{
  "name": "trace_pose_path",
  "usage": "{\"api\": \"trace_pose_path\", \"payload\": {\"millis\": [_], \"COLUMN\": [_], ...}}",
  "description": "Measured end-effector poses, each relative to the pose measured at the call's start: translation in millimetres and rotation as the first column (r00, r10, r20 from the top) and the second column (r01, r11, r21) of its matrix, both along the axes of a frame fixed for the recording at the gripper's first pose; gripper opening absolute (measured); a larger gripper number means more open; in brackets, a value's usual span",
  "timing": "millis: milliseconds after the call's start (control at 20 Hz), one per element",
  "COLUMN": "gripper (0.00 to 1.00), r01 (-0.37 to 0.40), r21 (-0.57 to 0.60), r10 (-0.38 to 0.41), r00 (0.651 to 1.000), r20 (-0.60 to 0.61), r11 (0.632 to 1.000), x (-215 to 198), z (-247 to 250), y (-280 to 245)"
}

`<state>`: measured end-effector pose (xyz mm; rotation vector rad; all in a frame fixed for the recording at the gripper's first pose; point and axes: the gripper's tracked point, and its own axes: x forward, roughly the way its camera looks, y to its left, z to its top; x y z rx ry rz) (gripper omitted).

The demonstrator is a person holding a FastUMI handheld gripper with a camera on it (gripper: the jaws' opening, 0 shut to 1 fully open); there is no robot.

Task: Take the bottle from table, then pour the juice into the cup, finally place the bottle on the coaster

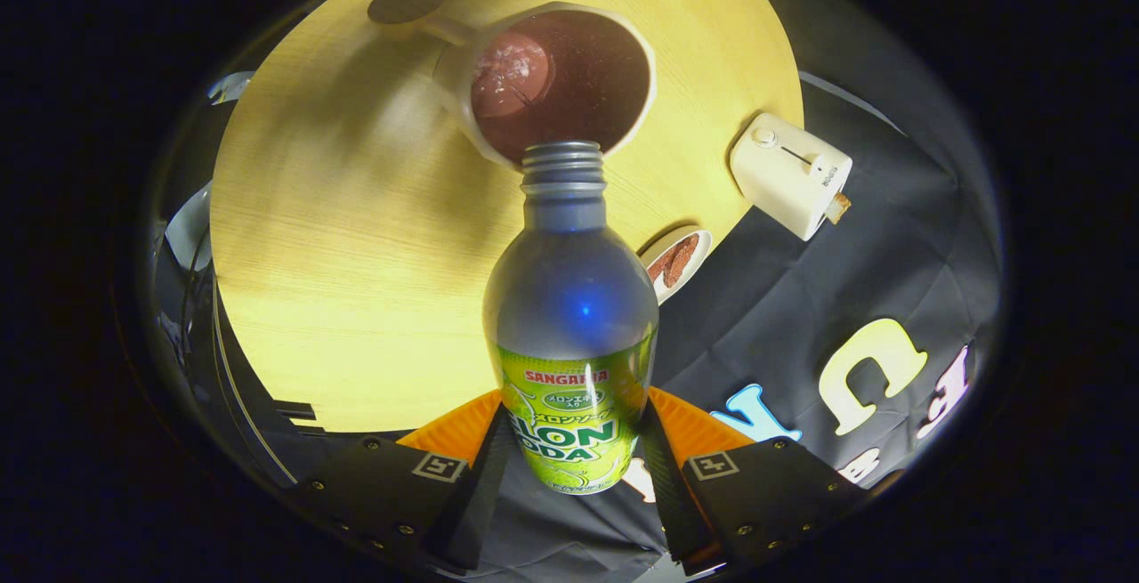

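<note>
The bottle (569,298) looks like brushed metal with a soft satin sheen, its threaded neck bare, and a glossy printed label wraps its lower part. The hand-held gripper (569,463) presses both fingers on that label. The round worktop (338,280) shows pale wood grain with a smooth matt finish. The cup (552,85) looks like glazed ceramic, glossy inside. The small toaster (787,174) appears smooth matt plastic. The wall is matt cloth, creased.

We hold gripper (574,441) tipped forward and downward, two fingers (480,485) pressing either side of soda bottle (574,334) at its labelled lower body, jaws closed firmly on it.
</note>
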<state>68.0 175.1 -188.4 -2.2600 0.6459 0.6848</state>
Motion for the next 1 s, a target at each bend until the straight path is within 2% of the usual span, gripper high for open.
{"api": "trace_pose_path", "payload": {"millis": [1000], "gripper": [0.75], "r01": [-0.013], "r21": [-0.032], "r10": [0.013], "r00": [1.0], "r20": [0.006], "r11": [0.999], "x": [2.7], "z": [7.7], "y": [1.4]}}
